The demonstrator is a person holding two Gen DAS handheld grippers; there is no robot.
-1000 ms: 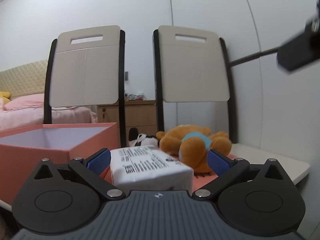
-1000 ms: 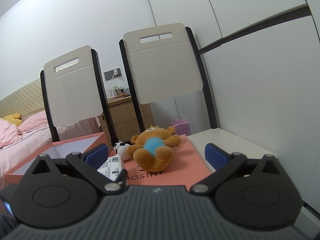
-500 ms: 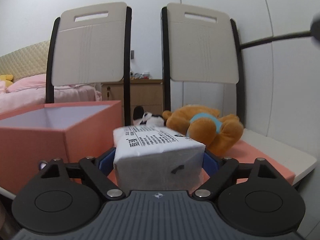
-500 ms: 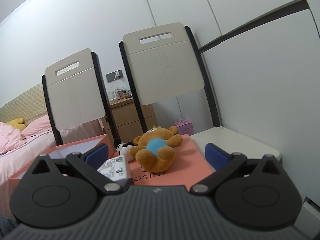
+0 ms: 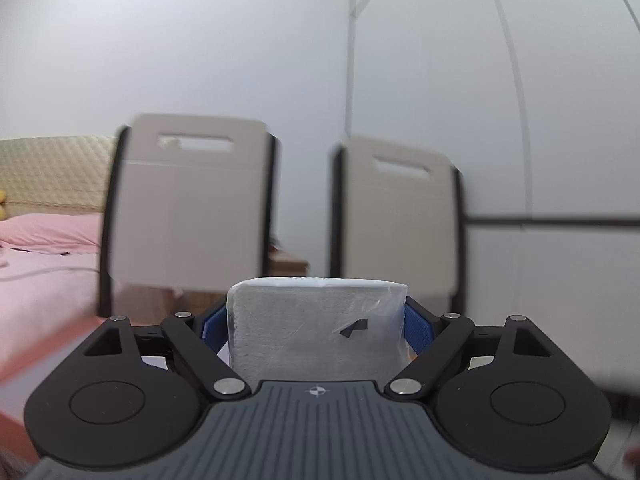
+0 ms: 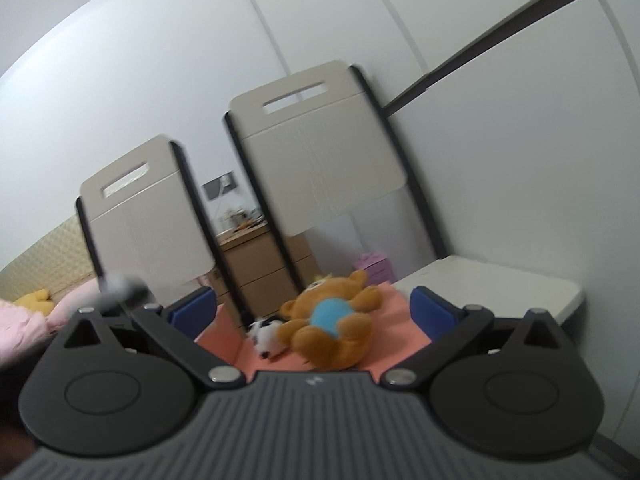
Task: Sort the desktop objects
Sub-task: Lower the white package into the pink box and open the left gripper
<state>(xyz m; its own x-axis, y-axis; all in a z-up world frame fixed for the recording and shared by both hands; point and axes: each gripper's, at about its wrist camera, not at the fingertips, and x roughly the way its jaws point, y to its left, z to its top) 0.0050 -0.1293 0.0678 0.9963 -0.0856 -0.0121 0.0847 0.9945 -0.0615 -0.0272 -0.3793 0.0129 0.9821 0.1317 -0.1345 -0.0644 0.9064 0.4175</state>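
Between your left fingers [image 5: 416, 322] the white wrapped pack [image 5: 316, 326] is now clamped and raised; a second ago it lay on the bench with the fingers apart around it. The pink box edge [image 5: 44, 350] sits low at left, so I judge the drop comes next.

On the right wrist view, your right gripper [image 6: 314, 312] stands apart and empty, now closer to the brown plush bear [image 6: 330, 330] on the pink lid [image 6: 394, 322].
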